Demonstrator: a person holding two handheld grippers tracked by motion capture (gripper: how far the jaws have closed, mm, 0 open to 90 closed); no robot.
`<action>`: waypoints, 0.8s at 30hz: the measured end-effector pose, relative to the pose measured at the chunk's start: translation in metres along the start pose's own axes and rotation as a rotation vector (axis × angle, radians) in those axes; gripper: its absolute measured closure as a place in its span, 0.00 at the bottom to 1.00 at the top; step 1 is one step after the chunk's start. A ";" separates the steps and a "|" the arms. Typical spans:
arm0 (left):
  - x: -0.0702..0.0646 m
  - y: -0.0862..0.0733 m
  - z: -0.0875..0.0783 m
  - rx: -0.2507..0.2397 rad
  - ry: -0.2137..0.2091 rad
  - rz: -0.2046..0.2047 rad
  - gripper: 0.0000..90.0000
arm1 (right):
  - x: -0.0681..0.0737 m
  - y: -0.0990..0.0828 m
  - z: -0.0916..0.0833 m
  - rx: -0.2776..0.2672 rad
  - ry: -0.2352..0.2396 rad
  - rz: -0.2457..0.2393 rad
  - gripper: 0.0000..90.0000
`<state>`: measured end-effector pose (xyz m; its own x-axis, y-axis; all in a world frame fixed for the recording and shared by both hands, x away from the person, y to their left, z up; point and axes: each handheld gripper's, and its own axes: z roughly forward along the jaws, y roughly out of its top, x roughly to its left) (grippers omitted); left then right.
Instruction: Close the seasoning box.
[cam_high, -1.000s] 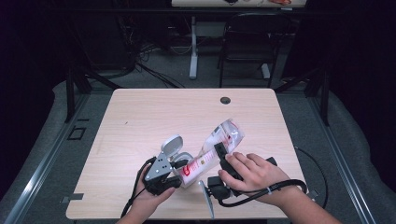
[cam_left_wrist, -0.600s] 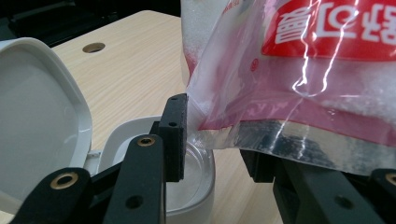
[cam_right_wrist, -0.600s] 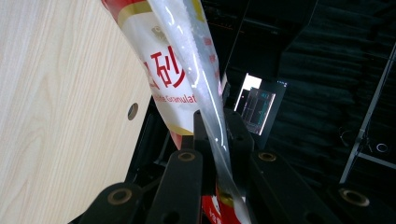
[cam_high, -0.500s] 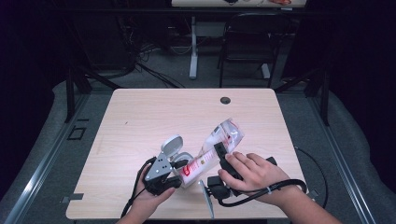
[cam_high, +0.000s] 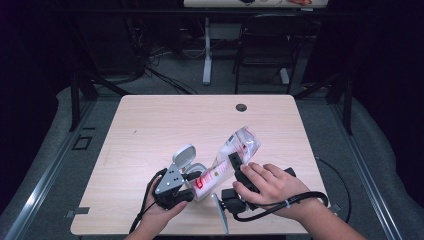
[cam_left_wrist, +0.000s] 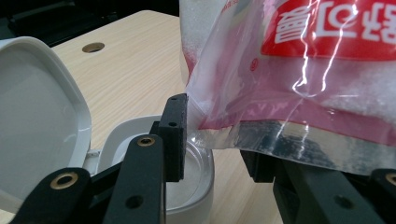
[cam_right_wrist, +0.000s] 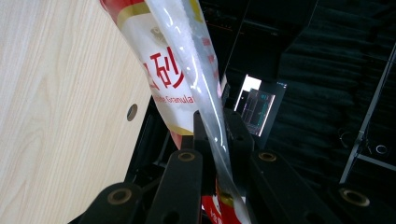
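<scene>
A clear plastic bag (cam_high: 236, 149) of white granules with a red label hangs slanted over the table, its lower end toward my left gripper. My right gripper (cam_high: 233, 163) is shut on the bag (cam_right_wrist: 177, 60) about halfway up, both jaws pressed on the film. A white tub (cam_high: 198, 170) with its hinged lid (cam_high: 185, 153) flipped up stands under the bag's low corner. In the left gripper view the tub (cam_left_wrist: 196, 186) and lid (cam_left_wrist: 37, 116) sit just past my left gripper (cam_left_wrist: 215, 140), which is open; the bag's (cam_left_wrist: 303, 70) bottom edge hangs in the gap between the jaws.
The pale wooden table (cam_high: 150, 130) has a round cable hole (cam_high: 241, 107) near its far edge. A dark chair (cam_high: 262, 45) and a desk leg stand beyond the table. Black cables trail from both grippers near the front edge.
</scene>
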<state>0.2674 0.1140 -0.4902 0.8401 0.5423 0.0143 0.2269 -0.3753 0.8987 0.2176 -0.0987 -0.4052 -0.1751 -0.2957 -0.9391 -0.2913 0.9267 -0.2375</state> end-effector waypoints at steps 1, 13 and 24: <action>0.000 0.000 0.000 0.000 0.000 0.000 0.72 | 0.000 0.000 0.000 -0.003 0.001 0.003 0.96; 0.000 0.000 0.000 0.000 -0.001 0.000 0.72 | 0.000 0.000 0.000 -0.005 0.000 0.003 0.96; 0.001 -0.001 -0.002 0.001 0.002 -0.003 0.72 | -0.001 0.002 0.000 0.000 -0.007 -0.002 0.96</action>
<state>0.2668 0.1161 -0.4899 0.8385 0.5447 0.0126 0.2298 -0.3745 0.8983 0.2170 -0.0964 -0.4042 -0.1677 -0.2956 -0.9405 -0.2913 0.9263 -0.2391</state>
